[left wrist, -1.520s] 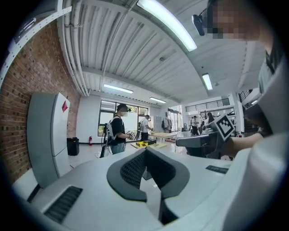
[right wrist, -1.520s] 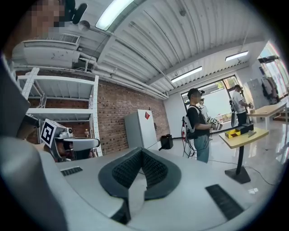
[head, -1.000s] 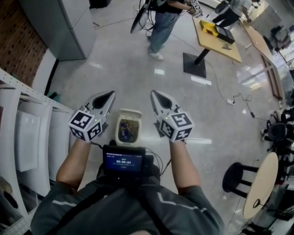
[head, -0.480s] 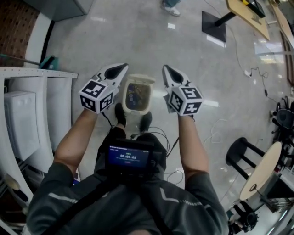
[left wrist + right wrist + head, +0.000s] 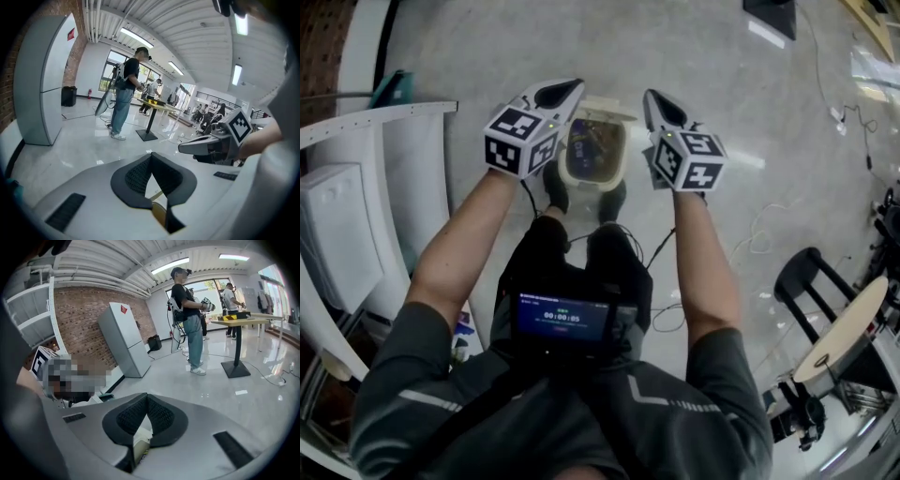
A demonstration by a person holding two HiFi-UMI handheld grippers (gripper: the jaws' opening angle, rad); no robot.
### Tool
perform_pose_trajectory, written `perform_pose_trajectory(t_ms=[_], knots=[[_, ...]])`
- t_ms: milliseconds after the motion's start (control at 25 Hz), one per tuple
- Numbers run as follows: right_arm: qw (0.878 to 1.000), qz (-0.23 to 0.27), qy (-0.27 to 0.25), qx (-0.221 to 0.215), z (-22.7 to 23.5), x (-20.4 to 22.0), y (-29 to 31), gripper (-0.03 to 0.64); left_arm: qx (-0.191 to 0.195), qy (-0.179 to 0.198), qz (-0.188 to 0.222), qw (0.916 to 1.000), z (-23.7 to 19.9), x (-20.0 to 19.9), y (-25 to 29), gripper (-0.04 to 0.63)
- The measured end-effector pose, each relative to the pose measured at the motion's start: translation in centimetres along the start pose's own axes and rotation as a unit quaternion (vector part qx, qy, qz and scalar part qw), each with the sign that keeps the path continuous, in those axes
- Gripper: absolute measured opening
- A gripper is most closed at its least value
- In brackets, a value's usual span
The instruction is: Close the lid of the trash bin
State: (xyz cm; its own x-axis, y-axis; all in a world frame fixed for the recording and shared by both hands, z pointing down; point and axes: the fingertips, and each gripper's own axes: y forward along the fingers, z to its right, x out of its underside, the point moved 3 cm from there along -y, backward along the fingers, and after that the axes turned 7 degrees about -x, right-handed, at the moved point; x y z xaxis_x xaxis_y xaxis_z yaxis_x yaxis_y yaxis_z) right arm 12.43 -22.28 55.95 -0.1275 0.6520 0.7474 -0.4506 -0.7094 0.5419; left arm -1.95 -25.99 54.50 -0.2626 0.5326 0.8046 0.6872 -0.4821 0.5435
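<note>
Directly below the head camera, the trash bin [image 5: 625,161] is seen on the pale polished floor [image 5: 722,56], just ahead of the person's shoes [image 5: 555,187]. Its lid [image 5: 607,109] is tipped up at the far edge, so the bin stands open and dark contents are shown inside. The left gripper [image 5: 566,89] is held over the bin's left side and the right gripper [image 5: 653,99] over its right side, with the raised lid between their tips. Whether either touches the bin cannot be told from above.

In the left gripper view, the black ribbed pads [image 5: 136,176] are pressed together at the tip and nothing is pinched between them. A sliver of the bin is glimpsed through the narrow gap beneath. In the right gripper view the pads [image 5: 161,416] are likewise closed on each other, empty, and the bin's pale rim is glimpsed below them.

A small screen [image 5: 562,319] is worn at the chest. White shelving [image 5: 356,225] is seen at the left — a black stool [image 5: 811,272] and a round table [image 5: 839,333] at the right. Farther off, a standing person [image 5: 125,89] is seen beside a pedestal table [image 5: 154,107], and a grey cabinet [image 5: 124,338] stands against a brick wall [image 5: 79,324].
</note>
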Motion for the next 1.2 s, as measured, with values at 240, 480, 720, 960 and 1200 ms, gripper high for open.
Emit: perform_pose_trajectory(t_ms=[240,480,720,960,1200], knots=[[0.999,-0.027,0.024,0.012,1.6,3.3,3.3,0.011,-0.006,-0.010,-0.033,0.9994,-1.3,3.2,3.3,-0.003],[0.998,-0.051,0.043,0.020,2.8,5.9,5.3,0.011,-0.011,-0.015,-0.071,0.9973,-2.0,6.1,5.4,-0.003],[0.995,-0.069,0.064,0.027,3.7,8.1,6.9,0.012,-0.013,-0.020,-0.100,0.9947,-2.2,8.4,7.2,-0.003],[0.993,-0.075,0.087,0.035,3.8,9.7,7.3,0.011,-0.009,-0.029,-0.119,0.9925,-1.9,10.9,7.5,-0.003],[0.990,-0.094,0.082,0.061,3.3,12.2,5.6,0.011,-0.009,-0.028,-0.142,0.9894,-1.2,13.2,6.4,-0.003]])
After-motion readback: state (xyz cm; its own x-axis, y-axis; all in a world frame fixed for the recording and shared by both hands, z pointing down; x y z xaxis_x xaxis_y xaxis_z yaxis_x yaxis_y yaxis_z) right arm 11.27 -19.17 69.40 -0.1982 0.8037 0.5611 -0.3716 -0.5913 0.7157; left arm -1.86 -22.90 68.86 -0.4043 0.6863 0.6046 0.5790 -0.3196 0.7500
